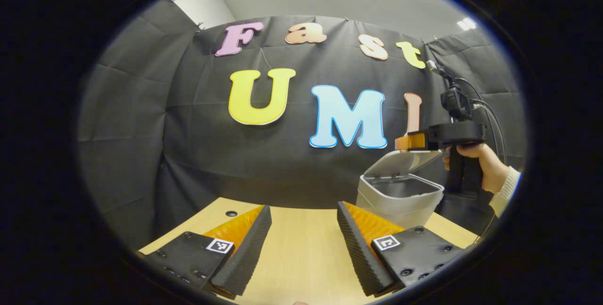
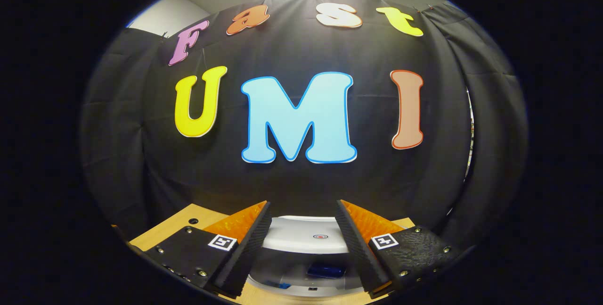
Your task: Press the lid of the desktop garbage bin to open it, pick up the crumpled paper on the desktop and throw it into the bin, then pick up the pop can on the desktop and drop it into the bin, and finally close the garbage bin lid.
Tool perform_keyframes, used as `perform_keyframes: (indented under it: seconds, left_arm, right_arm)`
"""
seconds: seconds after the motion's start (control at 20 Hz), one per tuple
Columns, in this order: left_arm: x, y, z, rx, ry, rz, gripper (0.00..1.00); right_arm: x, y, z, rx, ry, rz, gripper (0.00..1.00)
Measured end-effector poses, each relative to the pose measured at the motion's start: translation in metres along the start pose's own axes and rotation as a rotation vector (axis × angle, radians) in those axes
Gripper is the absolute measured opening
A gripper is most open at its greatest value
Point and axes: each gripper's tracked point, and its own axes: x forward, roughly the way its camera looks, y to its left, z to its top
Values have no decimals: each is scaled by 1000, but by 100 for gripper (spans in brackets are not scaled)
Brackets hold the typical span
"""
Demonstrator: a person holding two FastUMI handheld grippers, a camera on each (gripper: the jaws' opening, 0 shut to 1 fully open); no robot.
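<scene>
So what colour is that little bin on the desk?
Light grey, lid included; the bin shows best in the left gripper view.

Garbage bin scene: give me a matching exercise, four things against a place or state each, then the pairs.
Things:
1. bin lid
2. left gripper
3. right gripper
4. blue object

Places or states:
A. lying inside the garbage bin
B. raised, hinged up
C. open above the bin's mouth
D. open over bare wooden tabletop

Pairs: 1-B, 2-D, 3-C, 4-A
</scene>
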Motion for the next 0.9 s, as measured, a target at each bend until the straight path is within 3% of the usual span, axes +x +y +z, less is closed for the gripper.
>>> perform_keyframes:
  seconds: [0.8, 0.9]
  left_arm:
    - [-18, 27, 10, 0, -24, 64, 94]
    - [-19, 32, 15, 17, -34, 72, 89]
  right_arm:
    - [4, 10, -74, -56, 20, -6, 92]
    - [5, 10, -83, -70, 29, -1, 92]
